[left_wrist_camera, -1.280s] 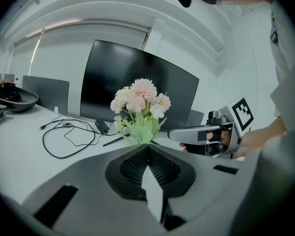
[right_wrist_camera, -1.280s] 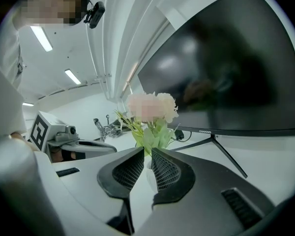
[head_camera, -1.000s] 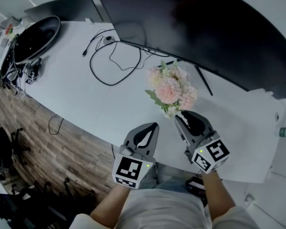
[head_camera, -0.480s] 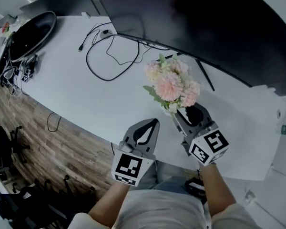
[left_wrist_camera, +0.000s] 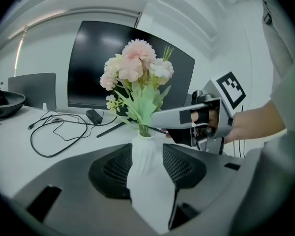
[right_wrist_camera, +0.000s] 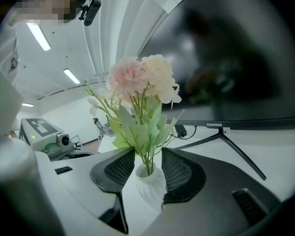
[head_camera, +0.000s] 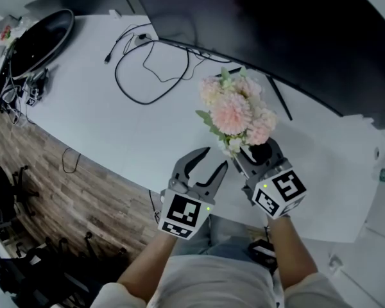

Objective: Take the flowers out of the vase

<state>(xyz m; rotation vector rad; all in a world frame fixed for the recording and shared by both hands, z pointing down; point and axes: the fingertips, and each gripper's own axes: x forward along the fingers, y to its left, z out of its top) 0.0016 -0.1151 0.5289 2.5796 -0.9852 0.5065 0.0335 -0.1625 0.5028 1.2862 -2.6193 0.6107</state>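
A bunch of pink and cream flowers (head_camera: 234, 111) stands in a small ribbed white vase (left_wrist_camera: 146, 161) on the white table (head_camera: 102, 95); in the head view the blooms hide the vase. My left gripper (head_camera: 215, 158) is just left of the bouquet's base, its jaws opening, and the vase shows in the gap without the pads touching it. My right gripper (head_camera: 253, 154) sits at the foot of the bouquet. Its jaws are opening too, with the green stems (right_wrist_camera: 146, 154) and vase neck (right_wrist_camera: 148, 173) between them and a little space on both sides.
A large dark monitor (head_camera: 295, 37) stands behind the flowers, its thin stand leg (head_camera: 276, 104) reaching toward them. A looped black cable (head_camera: 147, 76) lies at the back left. A dark round object (head_camera: 42, 40) sits at the far left corner. The table edge (head_camera: 115, 169) runs by my grippers.
My left gripper has gone from shut to open and has moved forward and down toward the vase. My right gripper has edged in at the bouquet's base.
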